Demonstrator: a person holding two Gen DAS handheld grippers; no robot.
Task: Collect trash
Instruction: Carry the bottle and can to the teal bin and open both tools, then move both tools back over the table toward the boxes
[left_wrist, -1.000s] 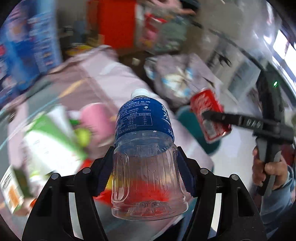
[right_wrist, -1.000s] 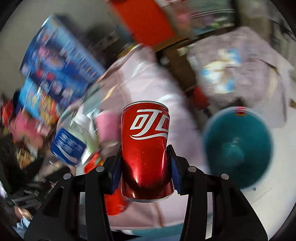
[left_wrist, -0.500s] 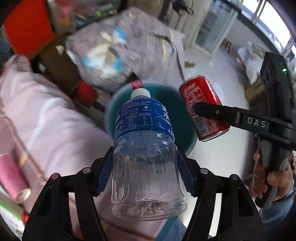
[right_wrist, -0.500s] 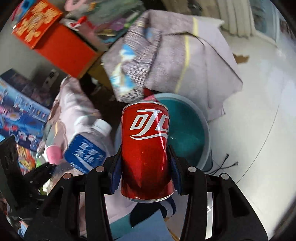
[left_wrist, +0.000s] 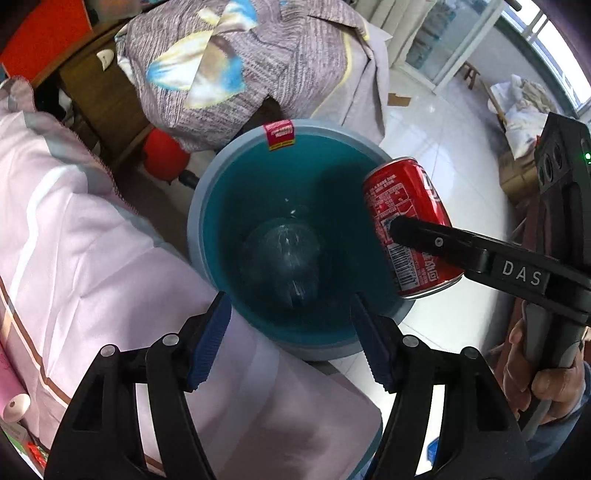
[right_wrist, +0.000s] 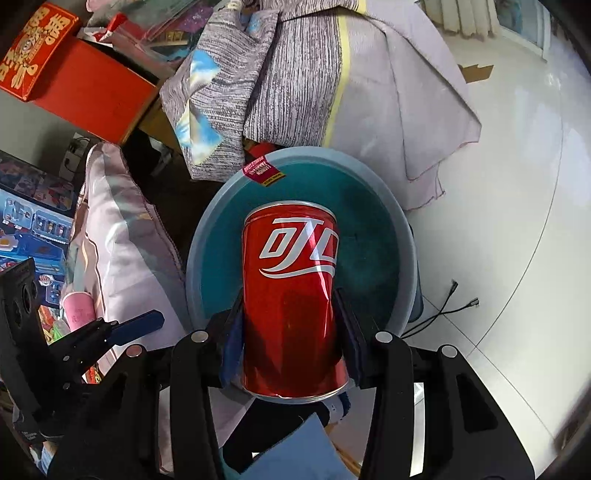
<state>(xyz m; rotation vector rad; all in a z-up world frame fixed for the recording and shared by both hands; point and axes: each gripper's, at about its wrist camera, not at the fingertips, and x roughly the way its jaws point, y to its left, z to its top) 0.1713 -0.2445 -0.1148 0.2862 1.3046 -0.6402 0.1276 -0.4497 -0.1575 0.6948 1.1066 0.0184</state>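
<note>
In the left wrist view, the left gripper (left_wrist: 290, 310) is pointing steeply down into a teal bin (left_wrist: 195, 236), and its jaws are standing released with nothing between the blue pads. A clear, blurred shape that reads as a plastic bottle (left_wrist: 282, 266) is lying at the bottom of the bin, directly below the gap of the jaws. To the right, the right gripper (left_wrist: 410, 240) is reaching in with its jaws clenched on a red can (left_wrist: 399, 192); a hand (left_wrist: 535, 373) is holding its handle. The can is hanging over the right part of the bin rim, tilted, with its long axis leaning up and to the left and its base toward the white floor (left_wrist: 443, 155). A pink quilt (left_wrist: 74, 240) is lying just beside the bin on the left. In the right wrist view, the right gripper (right_wrist: 291, 317) is grasping the can (right_wrist: 291, 258) across its lower half, with the long axis running along the fingers and the top pointing forward. The bin (right_wrist: 192, 266) is lying straight ahead and below, and its opening is framing the can on all sides. The left gripper (right_wrist: 122, 328) is showing at the left edge, near the bin rim. Judgement: the right hand is the nearer one to the remaining step, since the can is already positioned above the opening; releasing it calls only for opening the jaws, and the tilt makes a strike on the near rim the main risk.
</note>
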